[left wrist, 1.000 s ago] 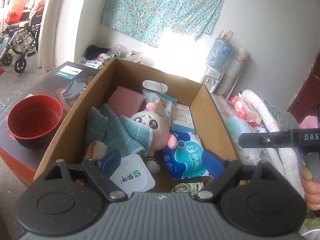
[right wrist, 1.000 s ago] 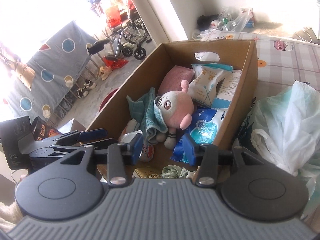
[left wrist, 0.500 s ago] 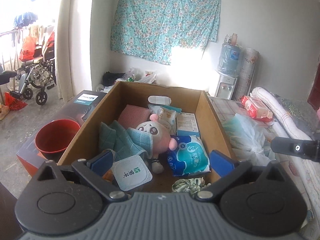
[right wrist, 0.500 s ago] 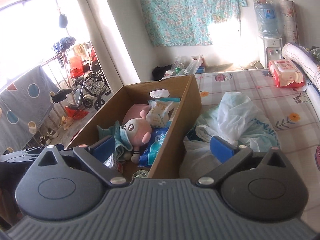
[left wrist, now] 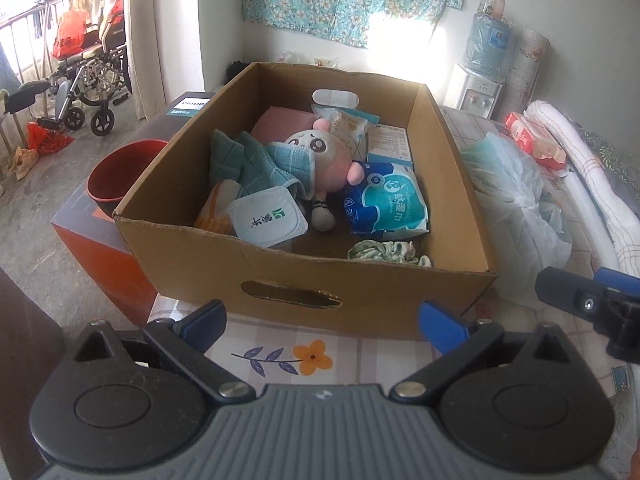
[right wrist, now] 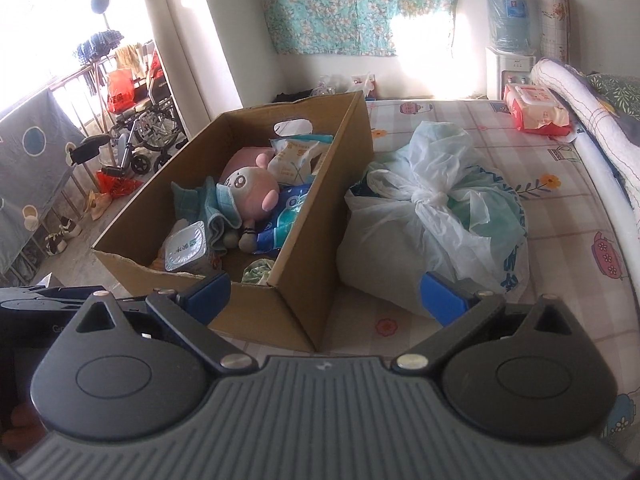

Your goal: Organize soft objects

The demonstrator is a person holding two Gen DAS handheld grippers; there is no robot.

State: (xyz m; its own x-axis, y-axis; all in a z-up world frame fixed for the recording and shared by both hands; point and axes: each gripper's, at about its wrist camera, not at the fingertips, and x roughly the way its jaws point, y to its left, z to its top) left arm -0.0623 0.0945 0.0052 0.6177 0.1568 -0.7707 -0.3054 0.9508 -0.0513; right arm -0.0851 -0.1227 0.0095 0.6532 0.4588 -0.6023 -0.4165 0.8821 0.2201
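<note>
A cardboard box [left wrist: 360, 276] [right wrist: 304, 280] stands on the patterned bed. In it lie a pink plush doll [left wrist: 320, 160] [right wrist: 250, 190], a teal cloth [left wrist: 248, 160], a blue tissue pack [left wrist: 384, 200], a white tub [left wrist: 266, 222], snack packets [left wrist: 348, 124] and a green scrunchie [left wrist: 380, 250]. My left gripper [left wrist: 324, 318] is open and empty, in front of the box's near wall. My right gripper [right wrist: 326, 298] is open and empty, over the box's near right corner. A tied plastic bag [right wrist: 436, 216] [left wrist: 516, 200] lies right of the box.
A red bowl [left wrist: 116, 176] sits on an orange carton [left wrist: 96, 240] left of the box. A wipes pack [right wrist: 534, 110], a rolled quilt [right wrist: 592, 104] and a water dispenser [right wrist: 508, 40] are at the back right. A wheelchair [left wrist: 88, 92] stands on the floor, left.
Both grippers have pulled back and up from over the box interior to in front of it. The right gripper's jaws have spread wider. The box contents have not moved.
</note>
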